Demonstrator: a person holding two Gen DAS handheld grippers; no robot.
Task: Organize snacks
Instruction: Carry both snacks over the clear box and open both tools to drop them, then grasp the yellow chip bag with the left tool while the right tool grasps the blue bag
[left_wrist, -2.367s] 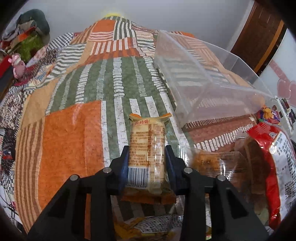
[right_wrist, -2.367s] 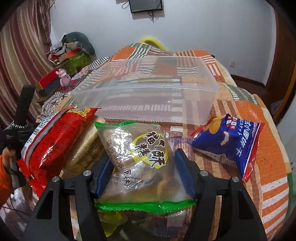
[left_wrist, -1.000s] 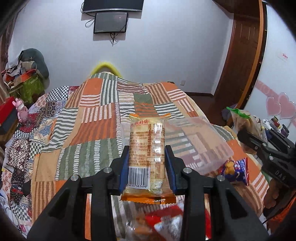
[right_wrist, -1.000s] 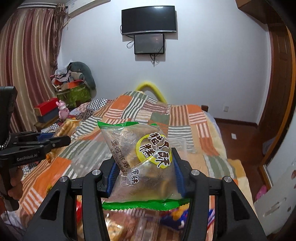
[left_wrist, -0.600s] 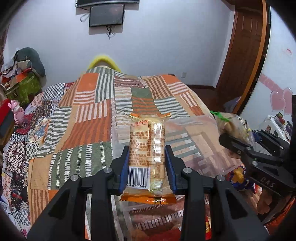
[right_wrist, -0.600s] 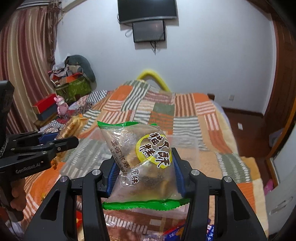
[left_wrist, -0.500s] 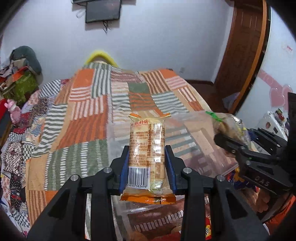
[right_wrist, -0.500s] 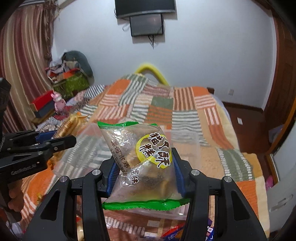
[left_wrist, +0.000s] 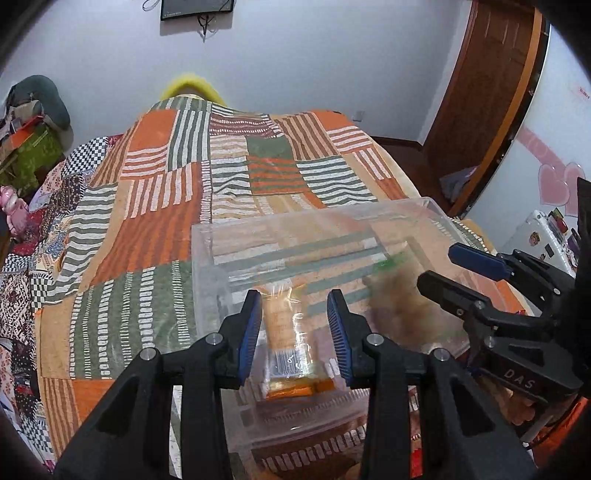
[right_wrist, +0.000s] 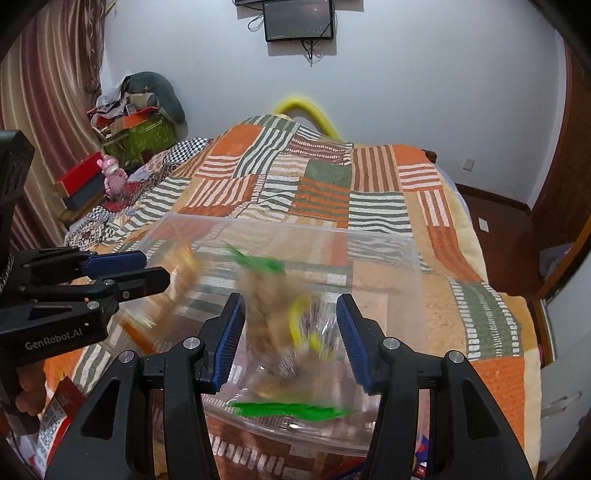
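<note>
Your left gripper (left_wrist: 294, 328) gapes, orange cracker pack (left_wrist: 290, 350) blurred, loose; right gripper (right_wrist: 290, 336) gapes, green-edged pastry bag (right_wrist: 291, 339) blurred, six o'clock of clear bin (right_wrist: 369, 236).

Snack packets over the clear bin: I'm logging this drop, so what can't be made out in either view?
- Left wrist view: the biscuit packet is motion-blurred. Its print is unreadable, and I cannot tell whether it has landed in the clear bin.
- Right wrist view: the green-edged bag is smeared by motion, so its label is unreadable.
- Right wrist view: the red packet is cut off by the lower-left edge.
</note>
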